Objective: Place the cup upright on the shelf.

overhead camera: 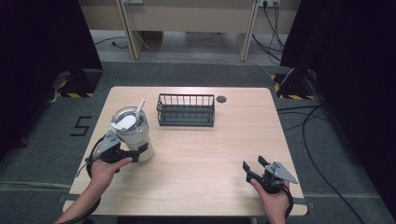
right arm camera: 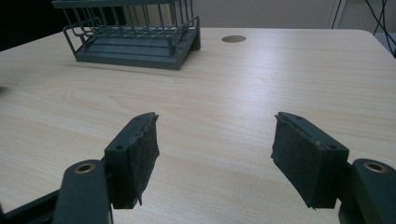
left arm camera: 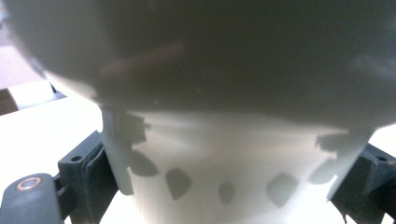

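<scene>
— High view first: where is the cup (overhead camera: 133,133) and what has hold of it?

— It stands at the left of the table (overhead camera: 210,163), upright or nearly so, with a lid and a white straw (overhead camera: 140,108) poking up. The left gripper (overhead camera: 133,153) is clamped round its lower part, one jaw on each side. In the left gripper view the cup's pale wall (left arm camera: 233,158) sits right between the two jaws, pressed close against the camera, so the grip looks low and deep.

— Why so low?

— My guess is that the body narrows toward the base, so the jaws can span it there; the wide upper part would likely be too broad. A low hold on a tall cup could let it tip, though, so it would want moving slowly.

— And the other hand?

— The right gripper (overhead camera: 254,165) rests near the front right edge, well apart from the cup. Its jaws are spread wide with nothing between them, plain in the right gripper view (right arm camera: 215,154). It seems parked out of the way.

— Anything else on the table?

— A dark wire basket (overhead camera: 186,110) stands toward the back, near the middle, to the right of the cup. It may be where the cup is headed, but I cannot tell that for certain.
</scene>
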`<state>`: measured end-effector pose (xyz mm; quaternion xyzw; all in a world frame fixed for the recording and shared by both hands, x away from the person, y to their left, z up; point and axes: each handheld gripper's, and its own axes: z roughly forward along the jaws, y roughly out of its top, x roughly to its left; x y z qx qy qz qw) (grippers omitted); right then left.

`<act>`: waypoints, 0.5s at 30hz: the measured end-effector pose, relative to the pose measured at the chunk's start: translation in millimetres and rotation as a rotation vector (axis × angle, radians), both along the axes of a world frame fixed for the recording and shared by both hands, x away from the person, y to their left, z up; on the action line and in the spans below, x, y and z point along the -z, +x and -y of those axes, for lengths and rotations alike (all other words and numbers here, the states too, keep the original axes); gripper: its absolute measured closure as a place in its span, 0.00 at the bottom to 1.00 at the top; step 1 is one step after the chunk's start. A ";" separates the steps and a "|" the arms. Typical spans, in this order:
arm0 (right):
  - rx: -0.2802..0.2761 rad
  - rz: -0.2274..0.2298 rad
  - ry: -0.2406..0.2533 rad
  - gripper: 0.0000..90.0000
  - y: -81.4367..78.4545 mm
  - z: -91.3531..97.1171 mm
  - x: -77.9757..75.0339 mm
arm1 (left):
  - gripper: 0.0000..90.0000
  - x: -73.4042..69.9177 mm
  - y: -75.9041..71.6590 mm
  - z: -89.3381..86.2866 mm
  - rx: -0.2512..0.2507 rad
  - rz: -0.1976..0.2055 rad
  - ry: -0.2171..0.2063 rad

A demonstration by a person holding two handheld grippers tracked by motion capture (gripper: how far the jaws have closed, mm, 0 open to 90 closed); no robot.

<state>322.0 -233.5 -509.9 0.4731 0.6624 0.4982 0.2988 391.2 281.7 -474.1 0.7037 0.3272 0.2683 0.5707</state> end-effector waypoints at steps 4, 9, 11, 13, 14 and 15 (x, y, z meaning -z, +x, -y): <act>-0.001 -0.002 -0.001 0.35 0.0 0.3 0.1 | 0.11 -5.8 3.6 2.7 0.003 0.011 0.005; -0.002 0.000 0.000 0.35 0.4 1.5 -0.1 | 0.11 -12.2 8.6 6.2 0.007 0.018 -0.016; -0.002 0.000 0.000 0.35 0.3 1.7 -0.2 | 0.11 -13.2 9.1 6.9 0.007 0.020 -0.014; 0.001 0.000 0.002 0.35 0.1 1.9 -0.4 | 0.11 -15.1 10.6 8.4 0.010 0.024 -0.013; 0.003 0.000 0.003 0.35 0.2 2.2 -0.5 | 0.11 -16.2 11.5 9.1 0.012 0.025 -0.014; 0.002 0.001 0.002 0.35 0.4 2.4 -0.5 | 0.11 -17.2 12.5 9.9 0.013 0.027 -0.016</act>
